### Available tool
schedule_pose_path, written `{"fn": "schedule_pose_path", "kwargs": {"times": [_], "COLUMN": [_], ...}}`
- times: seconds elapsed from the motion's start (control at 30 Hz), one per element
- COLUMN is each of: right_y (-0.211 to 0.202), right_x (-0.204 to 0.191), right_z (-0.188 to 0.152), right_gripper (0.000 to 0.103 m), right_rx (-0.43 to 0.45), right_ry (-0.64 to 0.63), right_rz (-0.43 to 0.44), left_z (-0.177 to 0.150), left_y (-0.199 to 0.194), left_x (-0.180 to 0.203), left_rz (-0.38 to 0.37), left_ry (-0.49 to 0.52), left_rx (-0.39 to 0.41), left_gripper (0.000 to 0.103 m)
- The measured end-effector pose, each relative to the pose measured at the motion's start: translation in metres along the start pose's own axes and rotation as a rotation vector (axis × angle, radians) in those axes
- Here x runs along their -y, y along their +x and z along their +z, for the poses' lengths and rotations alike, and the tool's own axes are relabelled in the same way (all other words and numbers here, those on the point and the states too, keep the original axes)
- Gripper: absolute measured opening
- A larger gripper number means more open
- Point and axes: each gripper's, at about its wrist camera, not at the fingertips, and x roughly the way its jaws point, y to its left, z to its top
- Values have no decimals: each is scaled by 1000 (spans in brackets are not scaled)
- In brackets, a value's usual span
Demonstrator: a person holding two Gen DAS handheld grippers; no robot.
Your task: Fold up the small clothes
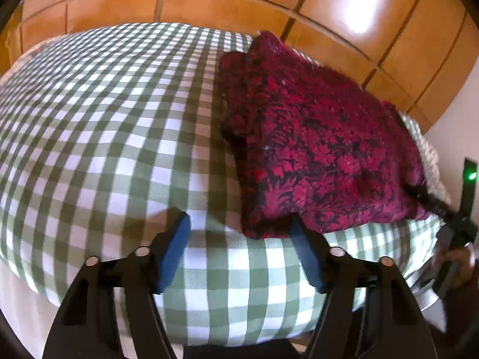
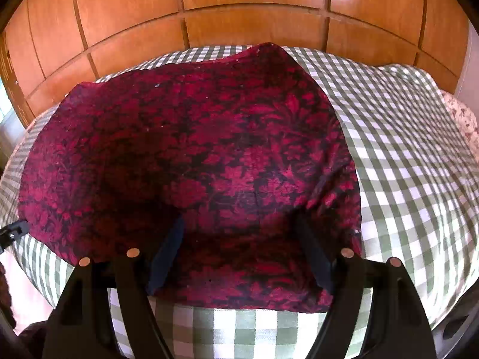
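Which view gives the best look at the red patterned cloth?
The right wrist view: the red patterned cloth fills the middle of the frame, spread on the checked bed cover. The left wrist view shows it off to the right, bunched and seen from the side.

So, one red-and-black patterned garment is seen, spread mid-frame on one green-and-white checked bedcover. Two grippers are counted: the left gripper at the bottom of its own view, and the right gripper likewise, each with two blue-padded fingers. One wooden panelled wardrobe is shown along the top.
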Motion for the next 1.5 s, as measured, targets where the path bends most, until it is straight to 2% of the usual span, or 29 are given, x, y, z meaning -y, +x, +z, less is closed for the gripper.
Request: {"fn": "schedule_pose_path", "kwargs": {"times": [0.1,0.23,0.43,0.53,0.6,0.7,0.77,0.83,0.97,1.13,1.2,1.27,1.33,1.5], "right_y": [-4,-23,-15,6,22,45,56,65,72,49,34,13,-2,-1], "right_x": [0,-6,-3,5,12,29,41,44,39,40,42,46,56,80], "right_z": [7,26,73,95,106,117,119,119,116,114,109,100,89,57], "right_gripper": [78,78,79,79,79,78,78,78,79,80,87,98,99,99], "right_rx": [-4,56,103,55,23,-35,-60,-59,-42,-16,6,59,84,18], "right_ry": [10,16,11,27,38,76,117,118,109,110,118,135,159,235], "right_rz": [16,59,67,79,69,77,105,112,92,98,96,80,70,119], "left_z": [11,39,74,94,104,119,123,123,121,122,116,107,100,86], "left_y": [-25,-42,-14,6,21,45,64,85,89,71,58,44,34,21], "left_x": [-11,4,56,73,80,74,67,54,50,59,69,78,83,96], "left_rz": [-11,-32,-49,-61,-23,5,34,26,20,43,83,100,92,76], "left_ry": [-52,-23,115,153,184,175,170,139,136,138,178,198,206,230], "left_rx": [76,182,232,238,240,215,177,122,131,144,176,206,227,242], "left_gripper": [64,64,64,64,64,64,64,64,64,64,66,72,73,73]}}
